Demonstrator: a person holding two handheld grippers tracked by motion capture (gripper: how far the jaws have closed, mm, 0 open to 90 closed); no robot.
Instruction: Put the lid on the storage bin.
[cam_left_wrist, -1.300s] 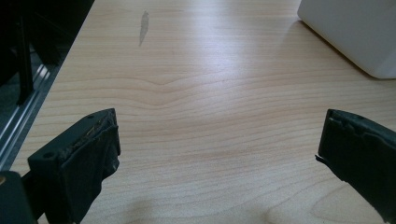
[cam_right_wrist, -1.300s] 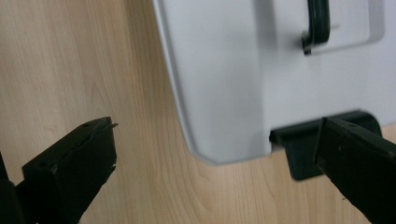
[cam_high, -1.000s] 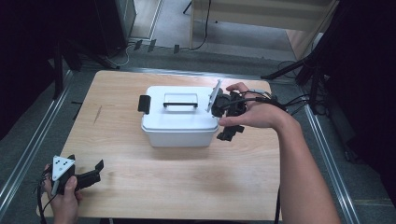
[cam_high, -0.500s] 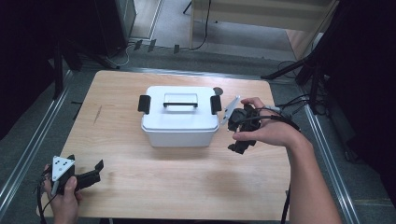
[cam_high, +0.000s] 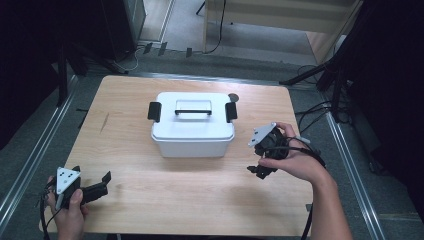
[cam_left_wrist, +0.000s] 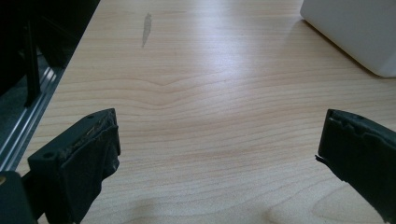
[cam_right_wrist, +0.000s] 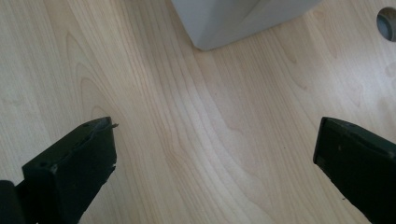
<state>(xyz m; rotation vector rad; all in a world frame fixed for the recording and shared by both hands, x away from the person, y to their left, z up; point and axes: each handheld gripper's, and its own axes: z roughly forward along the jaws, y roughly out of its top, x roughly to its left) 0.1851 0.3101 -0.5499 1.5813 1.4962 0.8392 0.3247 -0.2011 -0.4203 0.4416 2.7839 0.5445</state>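
Note:
A white lidded box (cam_high: 192, 125) with a black handle (cam_high: 193, 111) and black side clips stands mid-table, lid on. My right gripper (cam_high: 261, 162) hovers to the right of the box, apart from it, open with nothing between its jaws. In the right gripper view (cam_right_wrist: 215, 158) a corner of the box (cam_right_wrist: 224, 18) lies ahead. My left gripper (cam_high: 102, 182) rests near the table's front left corner, open and empty. In the left gripper view (cam_left_wrist: 219, 154) the box's corner (cam_left_wrist: 355, 28) shows at the top right.
The wooden table (cam_high: 150, 200) has a small round grey hole (cam_high: 233, 97) behind the box and a dark scuff mark (cam_high: 104, 122) at the left. Metal rails (cam_high: 30, 160) run along both sides. Cables (cam_high: 310, 117) lie on the floor at the right.
My right gripper has come away from the box's right clip and moved down and to the right, toward the table's front. The left gripper has stayed put.

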